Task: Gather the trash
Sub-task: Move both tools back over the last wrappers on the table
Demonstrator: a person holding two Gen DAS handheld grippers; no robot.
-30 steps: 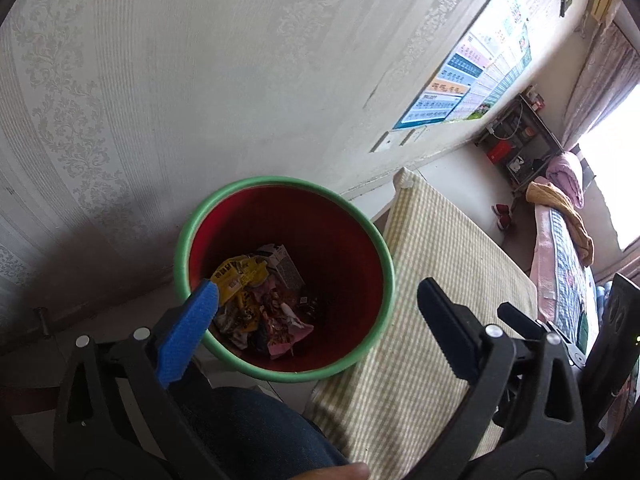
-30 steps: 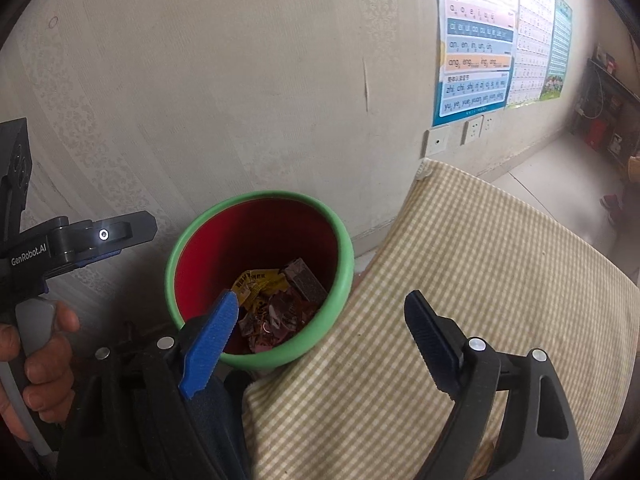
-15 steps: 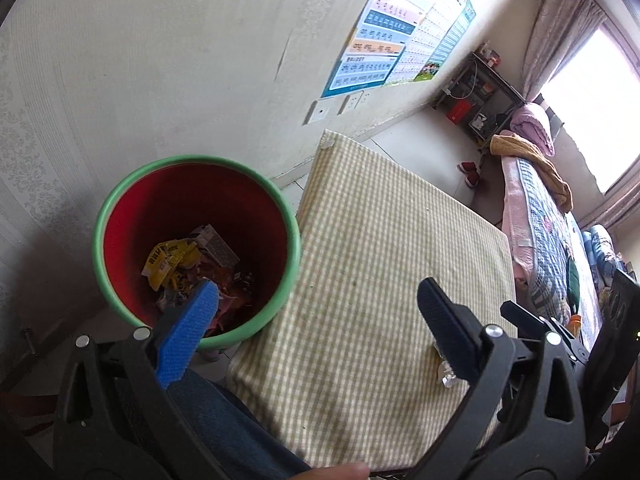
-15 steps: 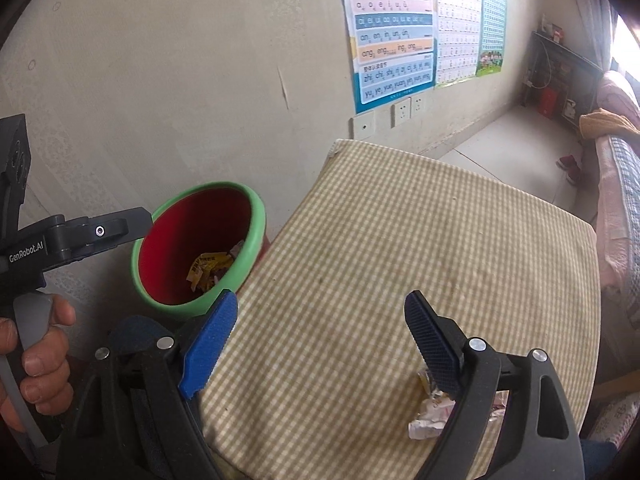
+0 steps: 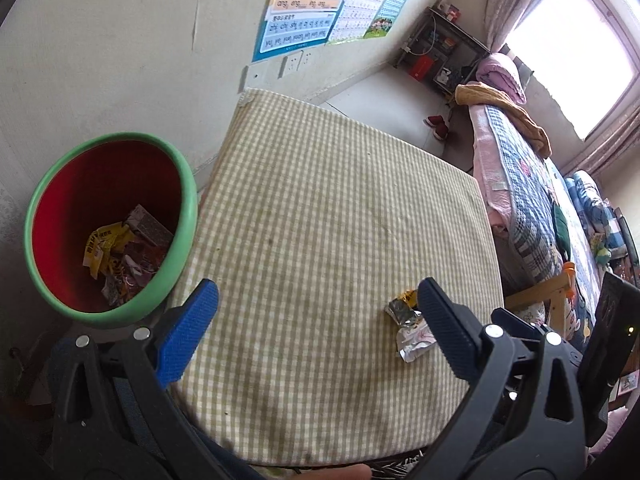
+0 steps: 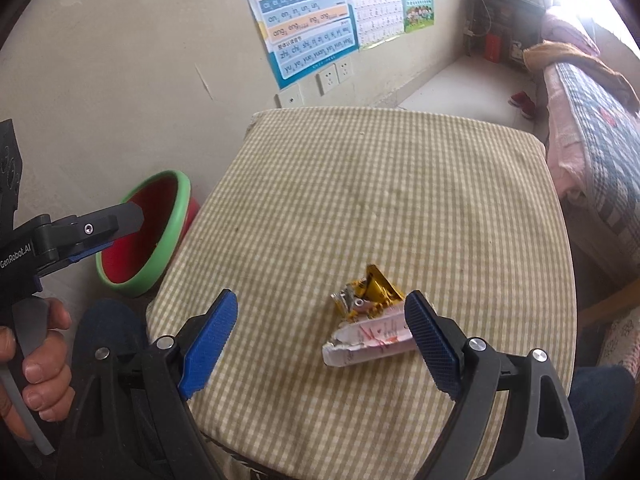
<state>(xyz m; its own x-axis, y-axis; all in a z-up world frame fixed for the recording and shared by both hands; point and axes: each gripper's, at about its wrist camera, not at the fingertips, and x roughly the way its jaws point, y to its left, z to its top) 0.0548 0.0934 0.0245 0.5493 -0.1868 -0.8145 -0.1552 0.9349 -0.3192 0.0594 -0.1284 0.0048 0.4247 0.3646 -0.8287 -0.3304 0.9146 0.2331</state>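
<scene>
Both views have swung off the bin and across the checked worktop (image 6: 400, 184): a second ago each camera looked almost straight down into the red bin with its green rim (image 5: 108, 224), and now the bin sits off to the left edge of the worktop while two bits of trash have come into sight. That reads as one drop finished and the next pickup starting.

The right claw (image 6: 320, 340) is spread wide with nothing between its pads. The gold foil wrapper (image 6: 372, 290) and the white and pink wrapper (image 6: 370, 340) lie touching each other on the worktop near its near-right corner, just ahead of the right-hand pad (the white one is partly hidden by it). The left claw (image 5: 316, 328) is spread wide and empty too; in its view the same two wrappers (image 5: 408, 324) sit just beside its right finger. The bin already holds crumpled packets.

The rest of the worktop looks bare, so the path from the wrappers back to the bin along the near edge seems open. The bin stands against the worktop's left edge, rim about level with the surface. A bed (image 6: 600, 128) runs close along the right edge, leaving less room there. The person's hand (image 6: 36, 364) grips the left tool at the near-left corner.
</scene>
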